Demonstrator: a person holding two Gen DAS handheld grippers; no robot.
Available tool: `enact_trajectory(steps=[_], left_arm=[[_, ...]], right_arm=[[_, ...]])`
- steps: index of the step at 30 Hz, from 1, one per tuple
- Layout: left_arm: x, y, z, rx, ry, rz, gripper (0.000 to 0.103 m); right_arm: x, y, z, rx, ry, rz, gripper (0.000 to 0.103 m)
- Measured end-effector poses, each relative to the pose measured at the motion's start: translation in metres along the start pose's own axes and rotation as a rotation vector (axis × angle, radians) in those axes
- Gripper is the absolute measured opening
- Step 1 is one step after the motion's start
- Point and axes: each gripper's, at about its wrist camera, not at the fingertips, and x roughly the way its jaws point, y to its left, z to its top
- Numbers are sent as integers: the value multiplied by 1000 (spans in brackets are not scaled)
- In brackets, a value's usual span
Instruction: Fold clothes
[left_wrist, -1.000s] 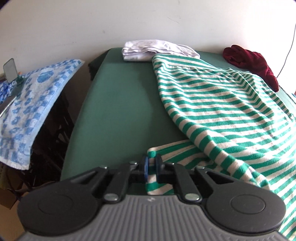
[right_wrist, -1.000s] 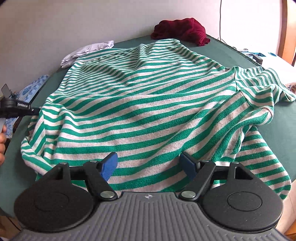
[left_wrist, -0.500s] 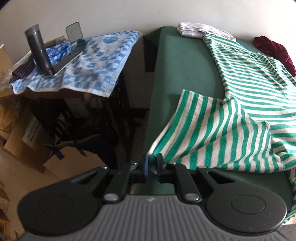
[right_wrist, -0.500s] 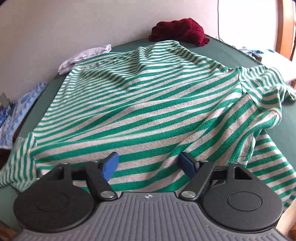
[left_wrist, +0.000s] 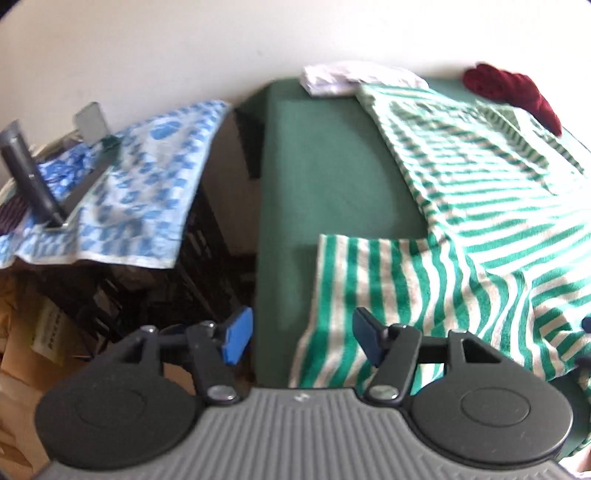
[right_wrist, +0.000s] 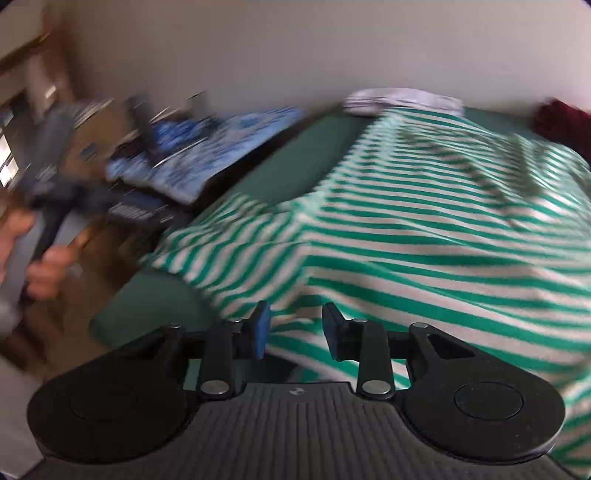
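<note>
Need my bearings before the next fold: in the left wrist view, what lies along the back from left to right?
Dark cylinder → grey upright slab → blue patterned towel → bare green table top → folded white cloth → striped shirt → dark red garment.

Left gripper (left_wrist: 301, 339) opened, released striped shirt (left_wrist: 399, 280); sleeve lay flat on green surface (left_wrist: 325, 177). Right gripper (right_wrist: 295, 334) fingers narrowed, swung left.

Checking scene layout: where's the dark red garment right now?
Left wrist view, top right: the dark red garment lies bunched at the far edge of the green table by the wall, just beyond the striped shirt.
</note>
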Motion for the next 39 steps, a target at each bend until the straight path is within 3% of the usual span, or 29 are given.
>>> enact_trajectory(steps=[2,4,6,7,8,9,10,11,12,14,16,21,22,23,24,25,26,28,31,34,39], left_arm=[[8,-5,0,4,23,-17,56],[9,-7,-2,-3,20,-24,55],[10,-5,-3,-19,17,-27,55],[11,-3,-3,-33,15,-25,50],[11,-1,-3,-44,14,-19,36],[10,0,-3,-51,16,-12,33],[9,1,-2,-57,20,-9,25],[8,2,-1,-63,25,-5,3],[6,3,-2,-63,35,4,0],[2,5,-4,-50,66,33,0],[-5,8,-11,-43,82,42,0],[-17,12,-11,-22,52,53,3],[-17,12,-7,-16,34,57,9],[-17,12,-3,-10,17,61,24],[-16,11,1,1,-4,56,32],[-11,8,5,17,-20,49,53],[-5,5,7,26,-18,43,57],[7,0,10,30,9,26,42],[12,-6,6,40,31,29,15],[6,-11,-5,56,35,62,3],[-4,-19,-23,81,41,118,0]], right_arm=[[12,25,-1,-149,-7,13,38],[23,24,-1,-134,17,44,46],[31,15,-3,-92,42,4,52],[34,10,-5,-80,46,-25,48],[32,9,-7,-79,36,-34,40],[30,7,-9,-78,25,-42,35],[30,6,-7,-68,32,-52,22],[29,1,-4,-35,46,-35,12],[29,-3,0,-2,60,-17,9],[21,-10,6,77,79,97,6],[7,-3,6,50,93,203,6],[9,4,-14,-20,264,254,10],[7,0,-11,-1,250,262,17],[5,-1,-8,16,234,260,28],[1,-3,-3,26,197,257,31],[-4,-4,2,37,144,255,36],[-7,-5,7,56,95,252,41],[-7,-11,15,118,27,226,48],[-2,-15,20,169,-26,145,48],[6,-17,20,180,-35,79,43],[32,-18,34,160,-24,47,26]])
